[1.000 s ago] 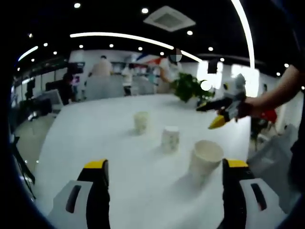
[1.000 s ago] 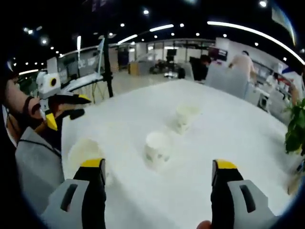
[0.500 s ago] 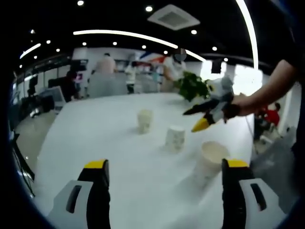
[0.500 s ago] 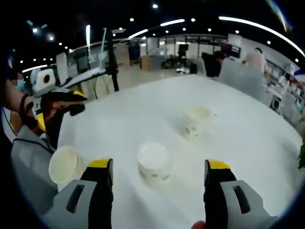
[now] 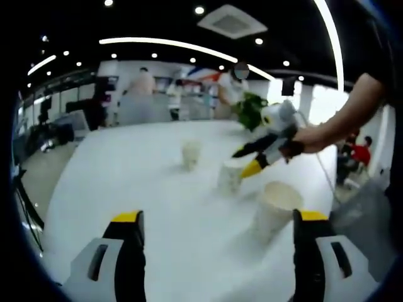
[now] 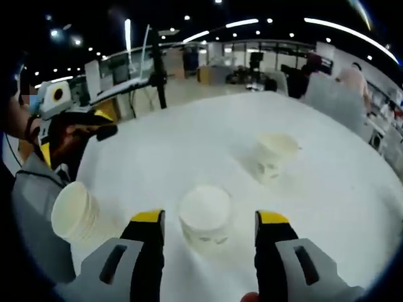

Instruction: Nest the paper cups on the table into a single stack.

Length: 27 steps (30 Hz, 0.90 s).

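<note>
Three white paper cups stand apart on the white table (image 5: 119, 176): a far cup (image 5: 189, 153), a middle cup (image 5: 228, 177) and a near, larger cup (image 5: 273, 211). My left gripper (image 5: 218, 221) is open, low over the table, with the near cup just inside its right jaw. In the right gripper view, my right gripper (image 6: 210, 218) is open, its jaws either side of the middle cup (image 6: 204, 206) with small gaps. There the far cup (image 6: 276, 153) is beyond it and the near cup (image 6: 73, 212) at left. The right gripper (image 5: 243, 162) reaches in beside the middle cup.
A person's arm (image 5: 343, 119) holds the right gripper. The left gripper (image 6: 107, 124) hangs over the table's left edge. A green plant (image 5: 249, 110) stands at the table's far end. Chairs and people are beyond it, and a tripod (image 6: 157, 69) stands off the table.
My right gripper has come down and forward to the middle cup, and its jaws have narrowed around it. The left gripper has stayed roughly in place and open.
</note>
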Tool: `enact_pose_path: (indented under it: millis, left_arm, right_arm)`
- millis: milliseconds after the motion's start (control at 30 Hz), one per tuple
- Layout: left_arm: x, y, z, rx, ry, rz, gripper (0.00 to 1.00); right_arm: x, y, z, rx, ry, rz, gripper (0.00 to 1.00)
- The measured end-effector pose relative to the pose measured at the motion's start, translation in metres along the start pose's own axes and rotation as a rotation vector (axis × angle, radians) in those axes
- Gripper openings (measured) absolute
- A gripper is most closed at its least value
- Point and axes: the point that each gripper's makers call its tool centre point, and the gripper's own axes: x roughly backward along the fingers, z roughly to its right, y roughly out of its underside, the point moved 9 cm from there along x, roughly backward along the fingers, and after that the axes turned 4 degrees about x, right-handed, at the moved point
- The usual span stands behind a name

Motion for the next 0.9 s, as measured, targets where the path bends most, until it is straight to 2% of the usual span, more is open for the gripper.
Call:
enact_pose_path:
  millis: [367,600,900]
  left_arm:
    - [-0.002,0.002,-0.003,0.015,-0.013,-0.011,0.96]
    - [-0.005,-0.001,-0.002,0.020,-0.016,-0.005,0.95]
    - [-0.003,-0.005,0.000,0.008,-0.014,-0.005,0.95]
  right_arm:
    - [-0.012,-0.003,0.002,0.017,-0.036,-0.024,0.36]
    - [-0.011,-0.004,0.003,0.036,-0.024,-0.021,0.35]
    - [-0.001,-0.006,0.005,-0.006,-0.005,-0.008,0.35]
